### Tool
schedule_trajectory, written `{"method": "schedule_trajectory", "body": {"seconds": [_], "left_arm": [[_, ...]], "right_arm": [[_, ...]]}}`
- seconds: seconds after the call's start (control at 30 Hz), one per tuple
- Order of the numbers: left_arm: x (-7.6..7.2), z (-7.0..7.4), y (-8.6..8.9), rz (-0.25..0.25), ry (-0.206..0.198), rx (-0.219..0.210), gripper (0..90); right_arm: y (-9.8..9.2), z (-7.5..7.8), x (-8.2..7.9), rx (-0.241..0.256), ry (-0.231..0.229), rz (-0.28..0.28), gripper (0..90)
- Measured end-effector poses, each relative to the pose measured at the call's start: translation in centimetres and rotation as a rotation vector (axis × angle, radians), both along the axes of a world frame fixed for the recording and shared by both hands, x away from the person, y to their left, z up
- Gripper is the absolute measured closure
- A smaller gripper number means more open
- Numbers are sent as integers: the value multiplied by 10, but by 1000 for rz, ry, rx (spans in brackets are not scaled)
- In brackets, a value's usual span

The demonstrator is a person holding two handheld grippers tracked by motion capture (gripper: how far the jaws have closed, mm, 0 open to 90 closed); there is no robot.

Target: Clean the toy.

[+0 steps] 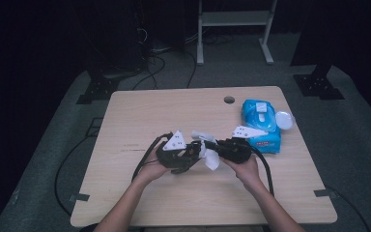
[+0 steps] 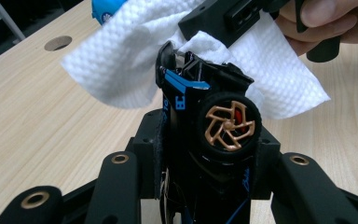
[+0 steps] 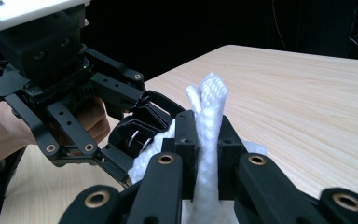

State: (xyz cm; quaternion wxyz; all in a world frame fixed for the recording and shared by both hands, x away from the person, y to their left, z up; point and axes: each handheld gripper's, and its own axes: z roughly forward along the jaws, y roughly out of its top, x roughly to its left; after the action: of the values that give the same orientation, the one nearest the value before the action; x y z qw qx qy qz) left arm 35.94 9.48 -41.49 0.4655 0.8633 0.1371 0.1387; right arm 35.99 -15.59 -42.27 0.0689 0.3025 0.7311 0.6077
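Note:
A black toy car (image 2: pixel 186 100) with blue trim and a bronze-spoked wheel (image 2: pixel 228 126) stands nose-up between the jaws of my left gripper (image 2: pixel 209 156), which is shut on it. My right gripper (image 3: pixel 208 140) is shut on a white textured wipe (image 3: pixel 210 100) whose end sticks up between the jaws. The wipe (image 2: pixel 121 60) drapes over the top of the car, with the right gripper (image 2: pixel 233 18) pressed against it. In the high view both grippers, left (image 1: pixel 189 155) and right (image 1: pixel 213 147), meet over the table's middle with the wipe (image 1: pixel 212 160) between them.
A blue pack of wet wipes (image 1: pixel 262 126) with its round white lid (image 1: pixel 284 120) flipped open lies at the right of the wooden table (image 1: pixel 145 111). A cable hole (image 1: pixel 229 100) sits near the far edge. Cables trail off the near edge.

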Motion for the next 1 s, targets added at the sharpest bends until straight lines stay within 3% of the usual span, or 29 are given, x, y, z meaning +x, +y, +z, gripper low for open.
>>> {"method": "schedule_trajectory", "body": {"seconds": [0.3, 0.4, 0.5, 0.63, 0.73, 0.87, 1.0], "left_arm": [[1, -2, 0, 5, 0, 14, 570], [1, -1, 1, 4, 2, -1, 570], [2, -1, 2, 3, 5, -3, 570], [2, -1, 2, 6, 5, -6, 570], [2, 0, 2, 9, -3, -3, 569], [3, 0, 2, 11, 3, -11, 570], [4, -1, 1, 11, 4, -16, 570]], "right_arm": [[-5, -19, 4, -30, 48, -30, 824], [-5, -25, 7, -49, 81, -36, 824], [-6, -22, 7, -36, 69, -35, 824], [-5, -7, 2, 2, 25, -26, 824], [-5, -9, 3, -6, 30, -26, 824], [-6, -27, 8, -42, 92, -40, 824], [-7, -19, 7, -17, 72, -44, 824]]}}
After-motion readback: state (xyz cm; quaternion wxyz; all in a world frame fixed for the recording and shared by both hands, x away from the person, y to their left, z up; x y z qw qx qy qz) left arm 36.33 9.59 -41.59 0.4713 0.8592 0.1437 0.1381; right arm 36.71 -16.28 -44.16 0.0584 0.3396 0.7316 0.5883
